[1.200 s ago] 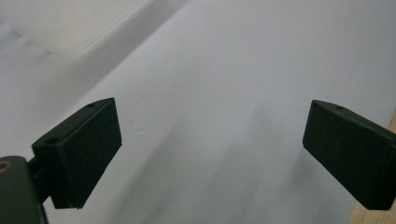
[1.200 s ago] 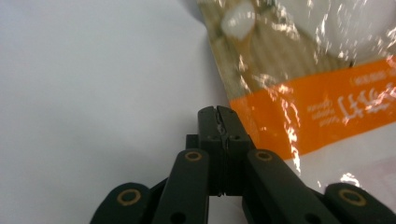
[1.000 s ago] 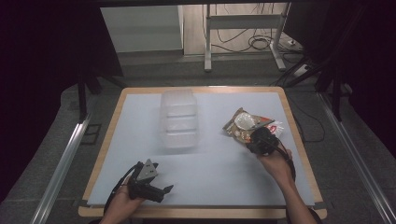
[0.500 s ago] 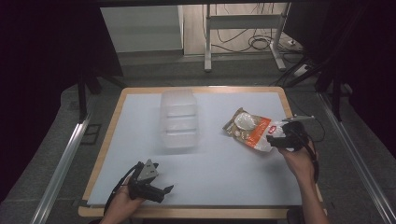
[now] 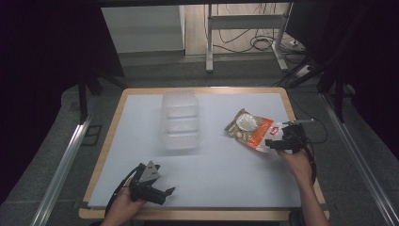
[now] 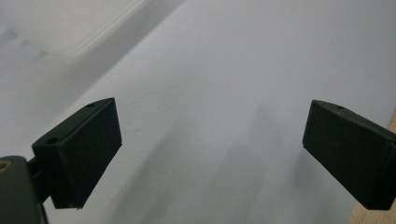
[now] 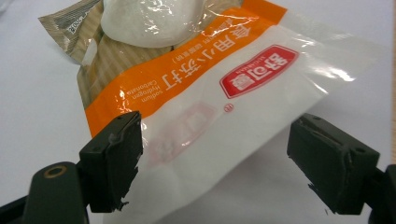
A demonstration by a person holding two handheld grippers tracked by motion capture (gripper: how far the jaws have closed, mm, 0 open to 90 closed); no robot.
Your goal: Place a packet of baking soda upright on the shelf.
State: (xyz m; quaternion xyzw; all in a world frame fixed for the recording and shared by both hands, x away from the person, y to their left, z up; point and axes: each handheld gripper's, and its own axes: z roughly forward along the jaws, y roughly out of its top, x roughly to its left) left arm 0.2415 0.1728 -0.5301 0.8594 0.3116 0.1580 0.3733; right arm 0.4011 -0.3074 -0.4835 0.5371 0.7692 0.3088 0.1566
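The white tabletop (image 5: 235, 183) took up most of the high view, with a clear plastic container (image 5: 180, 120) at upper centre and a food packet (image 5: 251, 132) to the right of centre. The right tool (image 5: 277, 143) stood released at the packet's lower right edge. In the right gripper view, the packet (image 7: 210, 93) lay between and just beyond the spread jaws of that tool (image 7: 215, 163), its white sealed end nearest. The likely risk: the slick, crinkled film could slide or buckle if pinched only at the thin edge, and the loose contents might shift. The left tool (image 5: 157, 192) rested released at lower left, nothing between its jaws (image 6: 210, 154).
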